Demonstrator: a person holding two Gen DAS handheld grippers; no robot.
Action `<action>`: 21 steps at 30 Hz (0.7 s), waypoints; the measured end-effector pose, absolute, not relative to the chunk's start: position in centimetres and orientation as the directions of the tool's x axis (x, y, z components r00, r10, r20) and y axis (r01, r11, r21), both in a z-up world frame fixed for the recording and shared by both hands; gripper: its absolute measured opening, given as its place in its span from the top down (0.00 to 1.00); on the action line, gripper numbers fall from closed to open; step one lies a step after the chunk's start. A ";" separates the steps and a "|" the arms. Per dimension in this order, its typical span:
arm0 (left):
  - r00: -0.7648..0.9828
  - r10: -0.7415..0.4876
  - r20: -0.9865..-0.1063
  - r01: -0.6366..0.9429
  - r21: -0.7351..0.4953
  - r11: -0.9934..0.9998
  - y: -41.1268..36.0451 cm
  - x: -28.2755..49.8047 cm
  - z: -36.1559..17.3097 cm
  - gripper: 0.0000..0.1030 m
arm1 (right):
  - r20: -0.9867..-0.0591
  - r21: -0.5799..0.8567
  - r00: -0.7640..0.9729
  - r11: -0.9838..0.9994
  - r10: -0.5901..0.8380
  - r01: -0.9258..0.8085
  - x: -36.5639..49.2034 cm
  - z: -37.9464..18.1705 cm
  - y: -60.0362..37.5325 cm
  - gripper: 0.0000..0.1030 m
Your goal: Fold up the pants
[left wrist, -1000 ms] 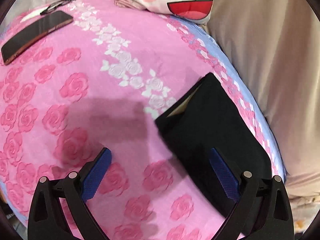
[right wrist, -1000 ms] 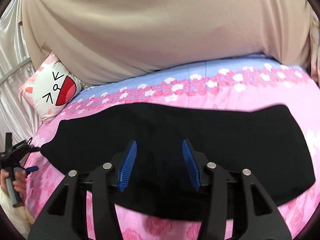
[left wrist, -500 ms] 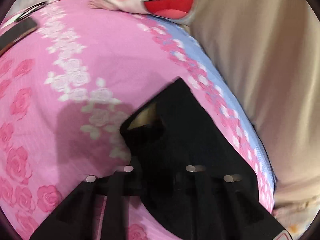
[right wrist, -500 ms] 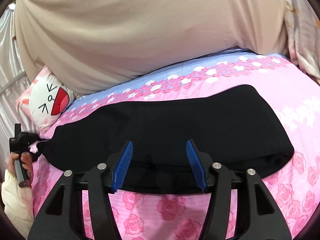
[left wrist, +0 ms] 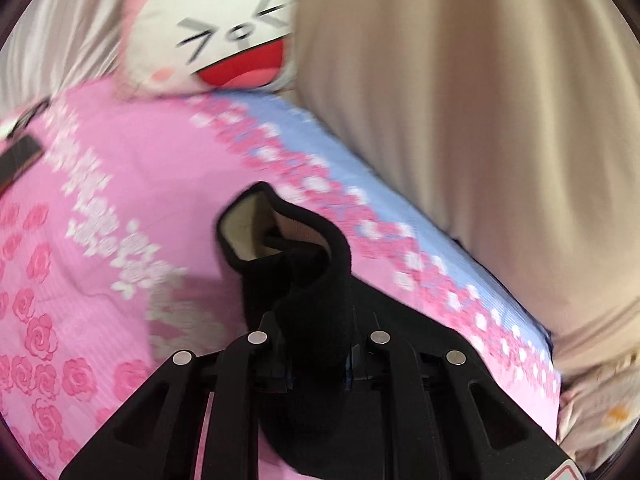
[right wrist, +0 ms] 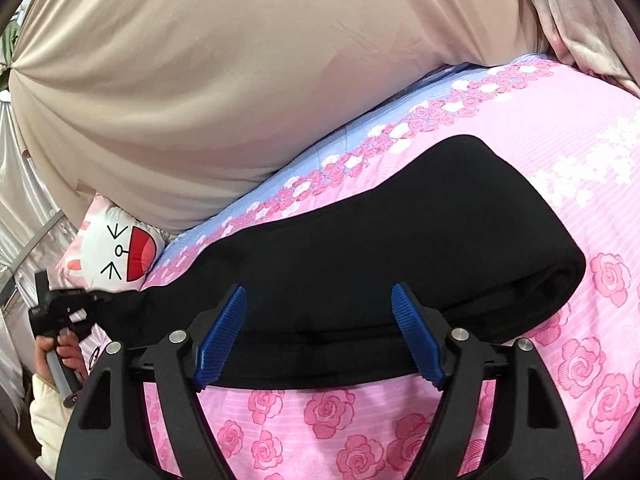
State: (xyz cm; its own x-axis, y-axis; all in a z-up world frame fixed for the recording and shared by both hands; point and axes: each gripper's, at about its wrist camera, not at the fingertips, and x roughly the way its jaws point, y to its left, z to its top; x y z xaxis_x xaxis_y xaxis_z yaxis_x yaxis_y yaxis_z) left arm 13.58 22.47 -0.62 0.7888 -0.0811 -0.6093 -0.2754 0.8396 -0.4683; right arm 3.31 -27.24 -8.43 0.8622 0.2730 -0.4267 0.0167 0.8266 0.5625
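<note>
Black pants (right wrist: 400,248) lie as a long folded strip across the pink rose bedsheet (right wrist: 360,420). My left gripper (left wrist: 318,364) is shut on one end of the pants (left wrist: 304,296) and lifts it, so the cream lining shows at the opening. That gripper also shows at the far left of the right wrist view (right wrist: 64,308), held by a hand. My right gripper (right wrist: 320,336) is open, its blue pads either side of the pants' near edge, holding nothing.
A large beige cushion (right wrist: 240,80) runs along the far side of the bed. A white cartoon-face pillow (left wrist: 232,36) lies at the bed's end. A dark phone-like object (left wrist: 16,160) lies on the sheet at far left.
My left gripper moved onto the pants' end, shut on it and raised it. My right gripper shifted along the pants' near edge and stayed open.
</note>
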 end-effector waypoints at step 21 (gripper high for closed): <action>0.606 -0.340 -0.719 0.348 -0.145 0.926 -16.8 13.8 -2.7 0.87 | -0.277 0.725 0.954 0.677 0.115 0.129 -5.5 -8.7 -42.1 0.19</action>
State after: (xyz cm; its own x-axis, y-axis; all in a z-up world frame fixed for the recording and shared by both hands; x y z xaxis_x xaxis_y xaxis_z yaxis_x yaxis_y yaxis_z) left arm 13.84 -16.81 -2.72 0.6056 -0.3403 -0.7193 0.3480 0.9262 -0.1452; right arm -5.47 -42.08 -8.70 0.9541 0.1146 -0.2765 0.1288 0.6767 0.7249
